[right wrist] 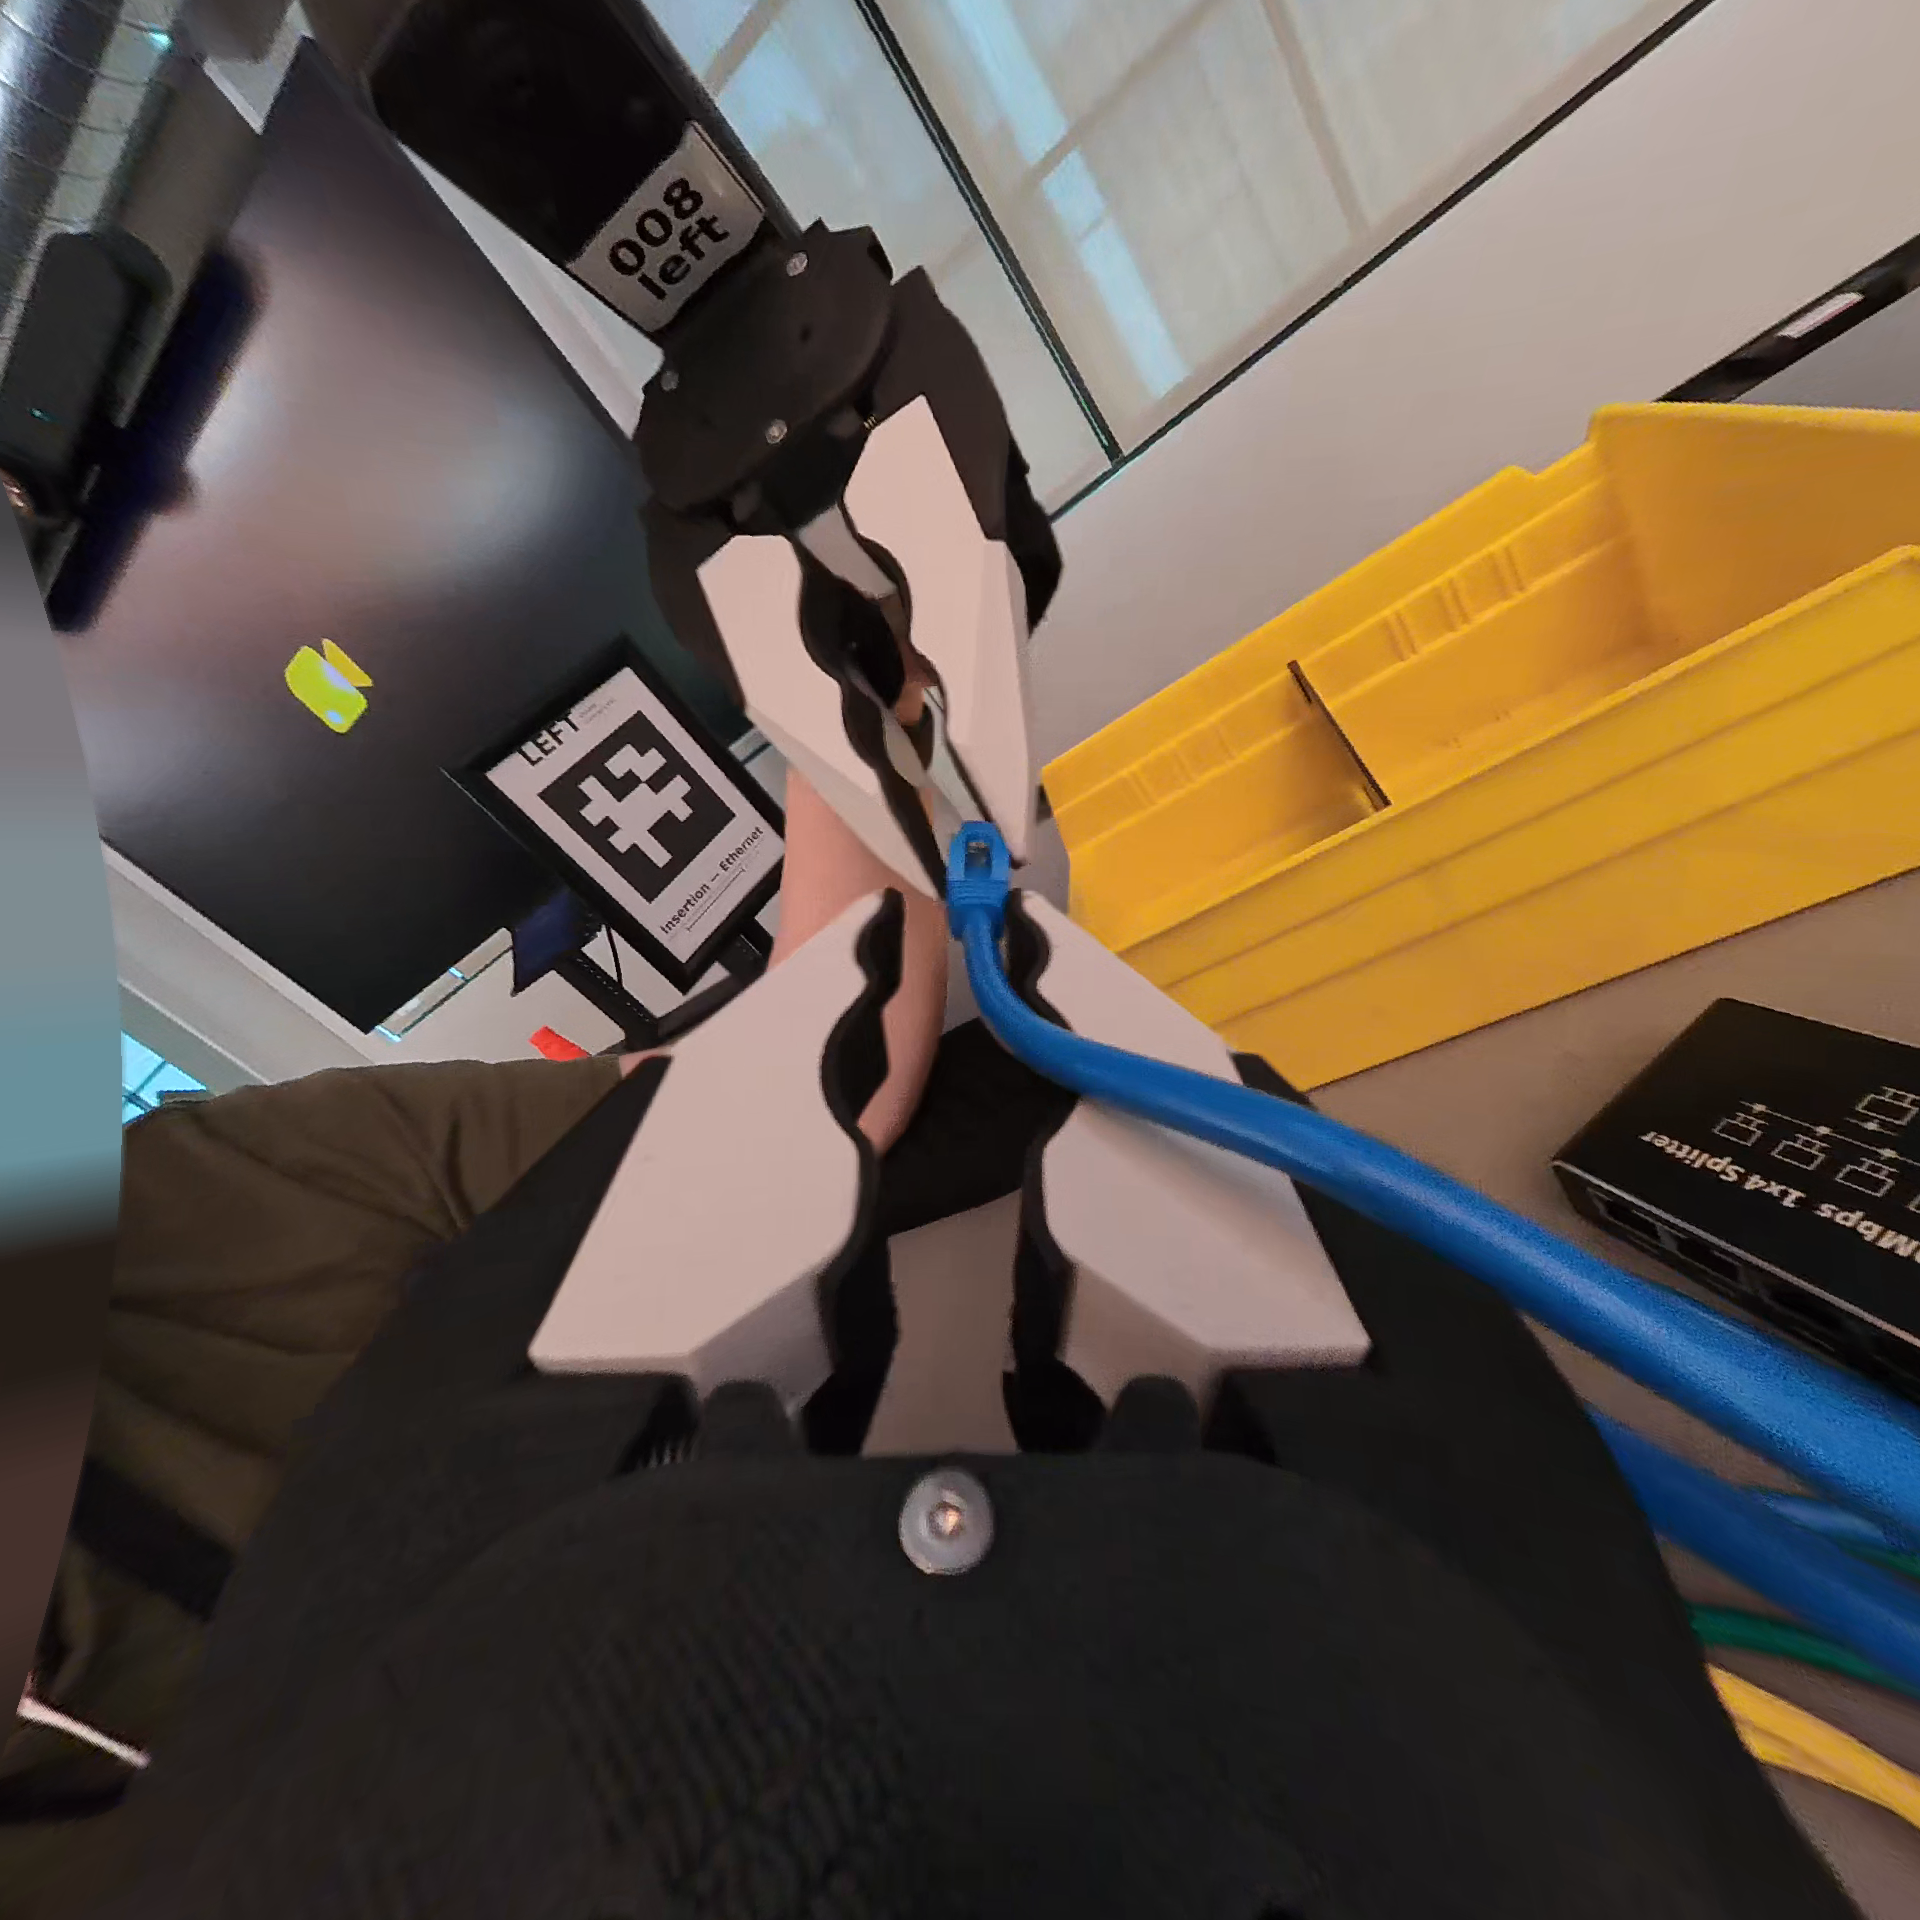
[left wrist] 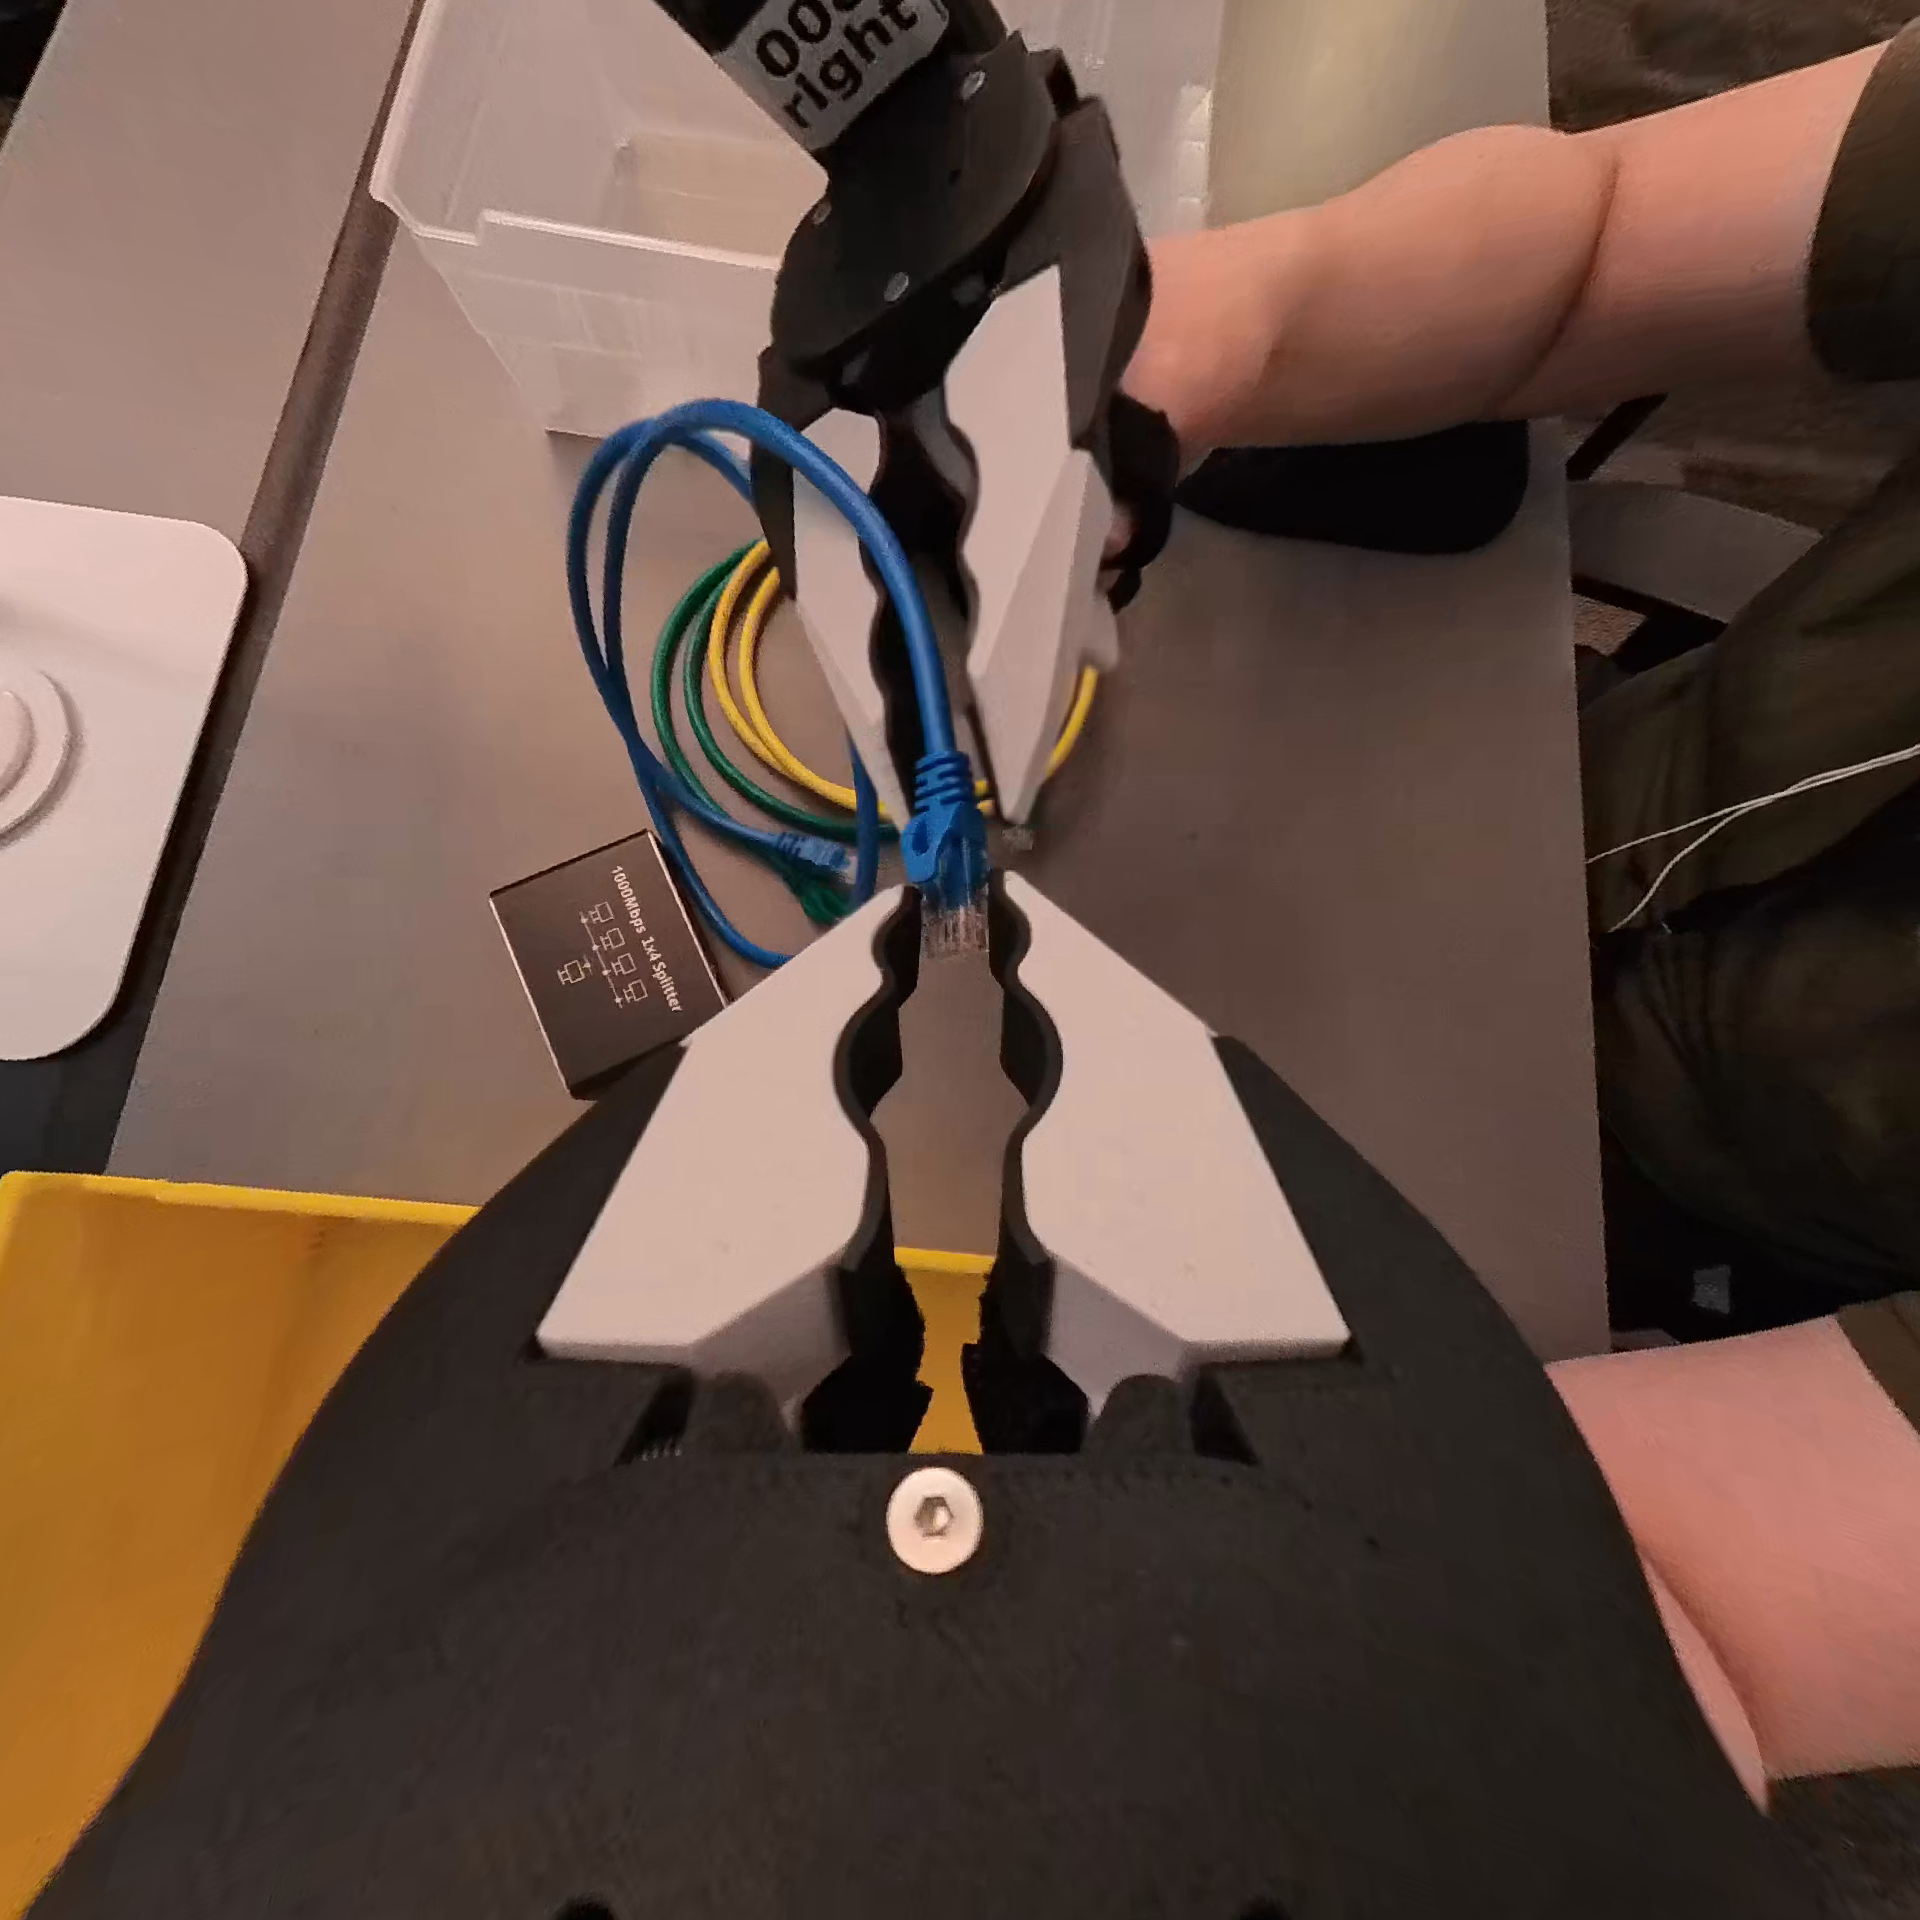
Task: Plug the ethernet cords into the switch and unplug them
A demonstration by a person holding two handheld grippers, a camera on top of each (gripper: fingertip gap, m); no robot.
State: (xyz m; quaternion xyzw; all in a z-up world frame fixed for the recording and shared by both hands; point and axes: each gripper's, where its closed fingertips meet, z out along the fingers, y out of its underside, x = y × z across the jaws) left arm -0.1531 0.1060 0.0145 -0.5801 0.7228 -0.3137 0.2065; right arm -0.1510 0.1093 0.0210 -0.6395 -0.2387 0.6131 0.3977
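Note:
The blue ethernet cord [left wrist: 623, 665] is lifted off the table by its plug end. My left gripper [left wrist: 956, 899] is shut on its clear plug [left wrist: 953, 925]; it also shows in the right wrist view [right wrist: 982, 847], coming from above. My right gripper [right wrist: 958, 904] meets it tip to tip. Its jaws stand wider than the cord, which leans on one finger just behind the blue boot [right wrist: 977, 868]. It also shows in the left wrist view [left wrist: 951, 795]. The black switch [left wrist: 608, 961] lies on the table, ports empty [right wrist: 1766, 1174].
Green [left wrist: 675, 717] and yellow [left wrist: 738, 707] cords lie coiled under the grippers. A yellow divided bin [right wrist: 1455, 831] stands beside the switch. A clear plastic bin [left wrist: 582, 208] is at the back, a white plate-like object [left wrist: 104, 779] at the left. A person's arm [left wrist: 1403, 291] reaches in. The tips of both grippers are at nearly the same place. Both grippers' tips are roughly 20 cm from the black switch [left wrist: 608, 961]. It is also in sight in the right wrist view [right wrist: 1827, 1136].

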